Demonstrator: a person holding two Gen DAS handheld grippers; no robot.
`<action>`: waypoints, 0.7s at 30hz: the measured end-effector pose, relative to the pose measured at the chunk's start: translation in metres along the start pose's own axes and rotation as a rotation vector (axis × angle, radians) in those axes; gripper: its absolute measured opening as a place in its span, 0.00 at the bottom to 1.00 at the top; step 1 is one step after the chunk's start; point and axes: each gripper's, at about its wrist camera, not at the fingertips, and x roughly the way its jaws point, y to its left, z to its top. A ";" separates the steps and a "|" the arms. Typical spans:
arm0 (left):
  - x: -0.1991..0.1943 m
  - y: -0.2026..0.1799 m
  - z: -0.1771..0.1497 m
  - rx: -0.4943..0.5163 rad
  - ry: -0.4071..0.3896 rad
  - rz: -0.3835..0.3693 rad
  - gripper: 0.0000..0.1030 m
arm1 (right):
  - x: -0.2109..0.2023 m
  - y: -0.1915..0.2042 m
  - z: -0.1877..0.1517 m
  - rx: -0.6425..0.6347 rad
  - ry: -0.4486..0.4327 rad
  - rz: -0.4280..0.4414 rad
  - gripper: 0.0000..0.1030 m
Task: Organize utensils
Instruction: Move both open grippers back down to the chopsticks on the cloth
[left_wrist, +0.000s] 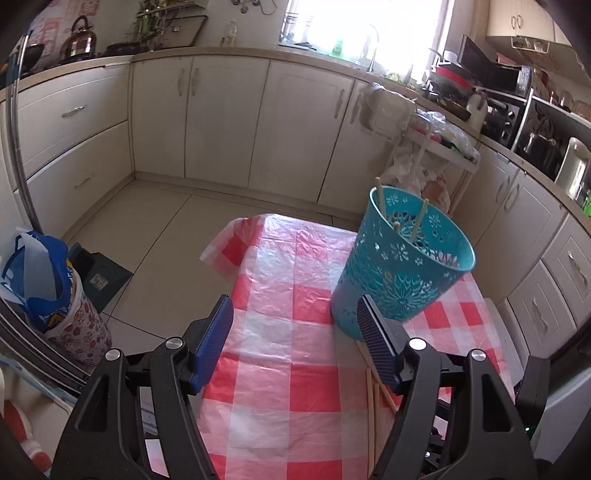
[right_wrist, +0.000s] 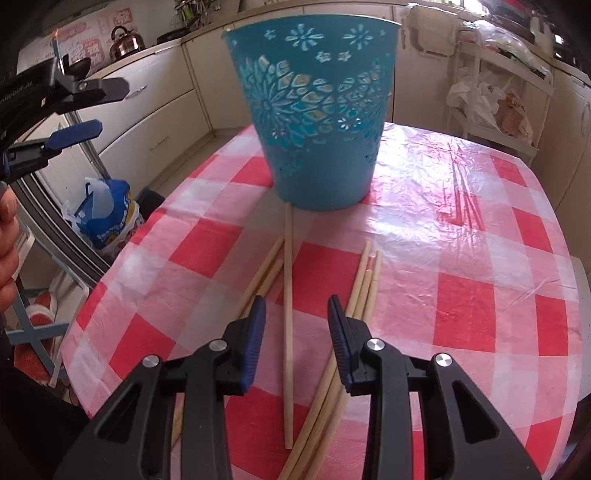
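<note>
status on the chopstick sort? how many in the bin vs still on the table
Done: about three chopsticks already stand in the teal basket. In hand: nothing; the right tool is open, straddling a single chopstick on the checked tablecloth, and the left tool is open and empty. Left: that stick, a pair to its left and a bundle of about three to its right.

Both wrist cameras are looking down across the red-checked plastic tablecloth toward the perforated teal plastic bucket, the right one sitting nearer.
</note>
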 end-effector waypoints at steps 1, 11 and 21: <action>0.001 -0.002 -0.001 0.005 0.006 -0.003 0.65 | 0.003 0.004 -0.002 -0.023 0.013 -0.007 0.21; 0.026 -0.029 -0.033 0.103 0.186 -0.042 0.68 | -0.009 -0.024 -0.024 0.082 0.065 -0.089 0.07; 0.059 -0.083 -0.085 0.278 0.337 -0.073 0.68 | -0.038 -0.062 -0.034 0.210 0.053 -0.051 0.08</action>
